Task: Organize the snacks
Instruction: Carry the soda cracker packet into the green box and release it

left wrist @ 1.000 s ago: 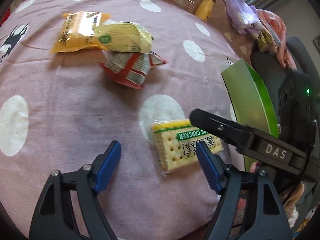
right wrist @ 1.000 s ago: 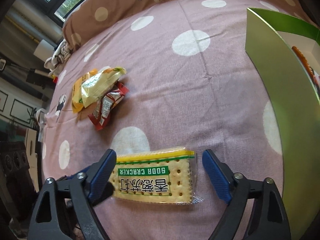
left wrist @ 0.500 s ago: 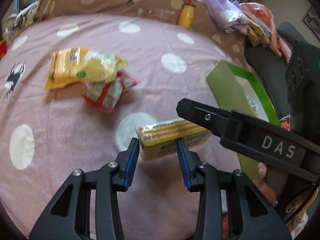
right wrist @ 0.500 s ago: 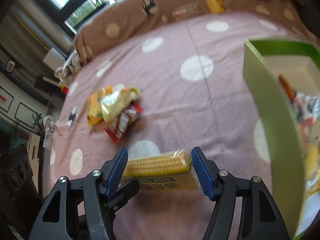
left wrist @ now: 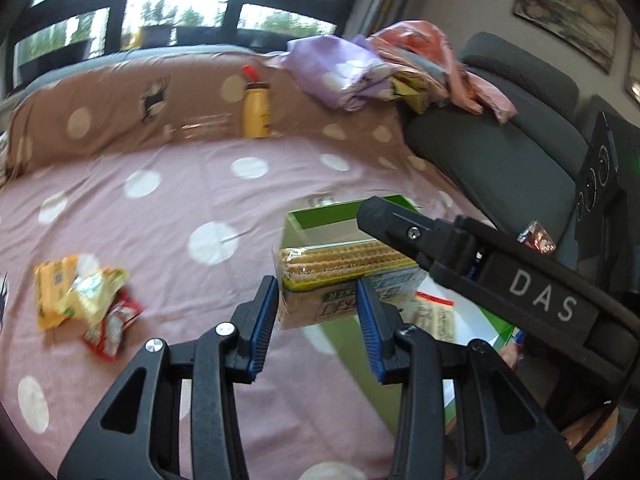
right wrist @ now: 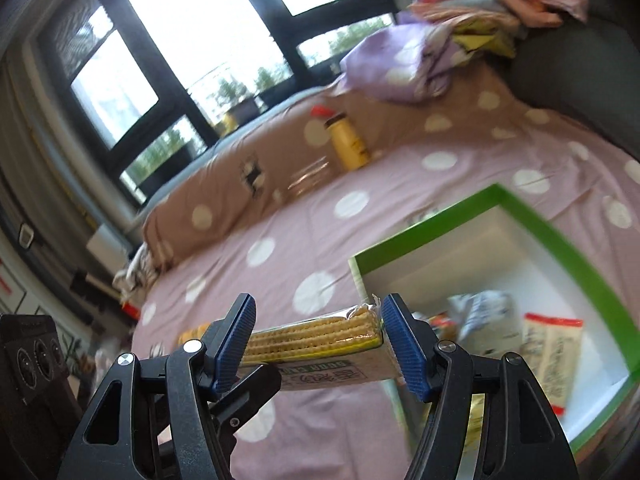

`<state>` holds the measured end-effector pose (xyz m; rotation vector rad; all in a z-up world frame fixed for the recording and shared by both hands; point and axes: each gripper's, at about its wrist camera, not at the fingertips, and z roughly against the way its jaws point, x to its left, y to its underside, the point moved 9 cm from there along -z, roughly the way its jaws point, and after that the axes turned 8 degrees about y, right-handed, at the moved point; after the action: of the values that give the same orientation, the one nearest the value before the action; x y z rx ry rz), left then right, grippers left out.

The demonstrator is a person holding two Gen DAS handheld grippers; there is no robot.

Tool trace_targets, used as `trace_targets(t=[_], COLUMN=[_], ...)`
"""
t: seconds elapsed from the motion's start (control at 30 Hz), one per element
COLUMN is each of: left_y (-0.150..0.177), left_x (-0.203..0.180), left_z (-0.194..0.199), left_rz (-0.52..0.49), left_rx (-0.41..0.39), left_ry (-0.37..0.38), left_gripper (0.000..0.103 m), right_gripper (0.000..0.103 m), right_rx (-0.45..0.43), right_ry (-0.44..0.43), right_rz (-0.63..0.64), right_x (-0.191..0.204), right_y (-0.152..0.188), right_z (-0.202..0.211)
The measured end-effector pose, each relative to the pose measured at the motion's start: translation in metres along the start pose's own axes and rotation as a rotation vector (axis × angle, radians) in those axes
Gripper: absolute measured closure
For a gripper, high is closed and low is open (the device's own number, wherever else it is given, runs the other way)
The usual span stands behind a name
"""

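Both grippers are shut on one pack of soda crackers (left wrist: 340,276) and hold it in the air. My left gripper (left wrist: 318,312) grips its short width. My right gripper (right wrist: 320,340) grips it lengthwise, and the pack shows edge-on in the right wrist view (right wrist: 316,334). The pack hangs at the near left corner of the green box (right wrist: 560,248), which is open and holds several snack packets (right wrist: 554,344). A yellow packet (left wrist: 66,292) and a red packet (left wrist: 112,324) lie in a pile on the pink spotted bedspread (left wrist: 160,220) to the left.
A yellow bottle (left wrist: 256,110) and a clear bottle (left wrist: 200,126) lie by the brown spotted bolster at the back. Crumpled cloths (left wrist: 360,68) rest on a grey sofa (left wrist: 500,152) on the right. Windows stand behind.
Both grippers closed on the cracker pack as it lay flat on the bedspread, turned it on edge, lifted it and carried it right toward the green box. Both views have tilted upward.
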<state>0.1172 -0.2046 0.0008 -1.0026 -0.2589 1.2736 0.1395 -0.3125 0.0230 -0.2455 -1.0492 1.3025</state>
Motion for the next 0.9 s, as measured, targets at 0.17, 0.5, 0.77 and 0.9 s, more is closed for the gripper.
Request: trace_targets(t=[0.17, 0.5, 0.77, 0.9], left_y=[-0.003, -0.01, -0.002, 0.004], left_x=[-0.03, -0.062, -0.065, -0.063], left_z=[-0.035, -0.079, -0.105, -0.118], left_rz=[-0.038, -0.077, -0.081, -0.075], left_rx=[0.044, 0.103, 0.166, 0.201], left_ry=[0.09, 0.158, 0.156, 0.157], left_gripper=[0.065, 0.065, 0.065, 0.065], right_gripper=[0.034, 0.034, 0.034, 0.034], right_rx=[-0.055, -0.003, 0.063, 0.105], right_ry=[0.058, 0.159, 0.22, 0.258], right_rz=[-0.107, -0.247, -0.309, -0.328], right_x=[-0.051, -0.112, -0.134, -0.143], right_y=[-0.015, -0.009, 0.002, 0.01], right_z=[0.007, -0.007, -0.022, -0.03])
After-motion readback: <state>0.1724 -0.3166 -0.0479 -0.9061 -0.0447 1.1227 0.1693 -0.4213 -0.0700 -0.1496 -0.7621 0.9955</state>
